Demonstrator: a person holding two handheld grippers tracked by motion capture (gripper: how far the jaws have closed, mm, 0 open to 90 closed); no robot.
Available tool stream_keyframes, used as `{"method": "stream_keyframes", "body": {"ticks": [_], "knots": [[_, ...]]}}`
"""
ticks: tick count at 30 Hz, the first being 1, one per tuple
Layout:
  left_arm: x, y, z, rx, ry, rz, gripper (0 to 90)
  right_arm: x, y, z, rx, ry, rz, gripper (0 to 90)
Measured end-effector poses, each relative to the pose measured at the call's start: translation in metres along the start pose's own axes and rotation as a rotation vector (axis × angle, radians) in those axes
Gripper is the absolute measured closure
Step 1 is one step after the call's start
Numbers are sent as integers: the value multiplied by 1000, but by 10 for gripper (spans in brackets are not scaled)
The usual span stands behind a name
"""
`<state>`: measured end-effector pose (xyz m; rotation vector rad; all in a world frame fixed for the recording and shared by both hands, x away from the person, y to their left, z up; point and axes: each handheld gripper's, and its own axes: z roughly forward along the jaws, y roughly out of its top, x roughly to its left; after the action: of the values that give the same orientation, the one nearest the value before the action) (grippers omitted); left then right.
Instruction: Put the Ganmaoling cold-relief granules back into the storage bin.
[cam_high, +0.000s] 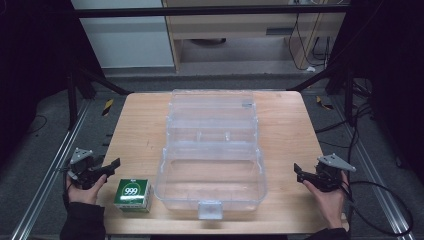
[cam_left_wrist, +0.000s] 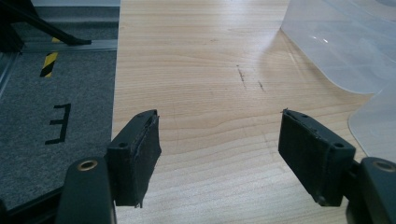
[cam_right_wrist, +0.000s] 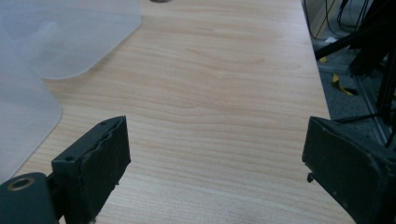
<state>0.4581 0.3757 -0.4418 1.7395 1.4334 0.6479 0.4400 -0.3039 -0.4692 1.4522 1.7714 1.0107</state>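
**Open Case Waits as Both Grippers Stand Off**

Wooden table (cam_high: 140, 130) under dim light: at eight o'clock the left gripper (cam_high: 111, 166) hangs empty, jaws parted, just above the green box (cam_high: 133, 195), likely its next pickup. The clear plastic case (cam_high: 212, 150) sits at centre, lid thrown back as if to receive it. At four o'clock the right gripper (cam_high: 298, 173) hovers, jaws wide apart, holding nothing.

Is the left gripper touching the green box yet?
Apart. In the high view the left gripper hangs up and left of the green box, with bare table between them; the left gripper view shows nothing between its open jaws.
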Motion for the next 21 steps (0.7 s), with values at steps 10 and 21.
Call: {"method": "stream_keyframes", "body": {"ticks": [10, 21], "knots": [[-8, 3, -1, 2, -57, 58, 284, 7, 4, -10, -21, 37, -18, 90], [-20, 14, -7, 34, -183, 184, 257, 8, 4, -11, -17, 35, -36, 91]]}}
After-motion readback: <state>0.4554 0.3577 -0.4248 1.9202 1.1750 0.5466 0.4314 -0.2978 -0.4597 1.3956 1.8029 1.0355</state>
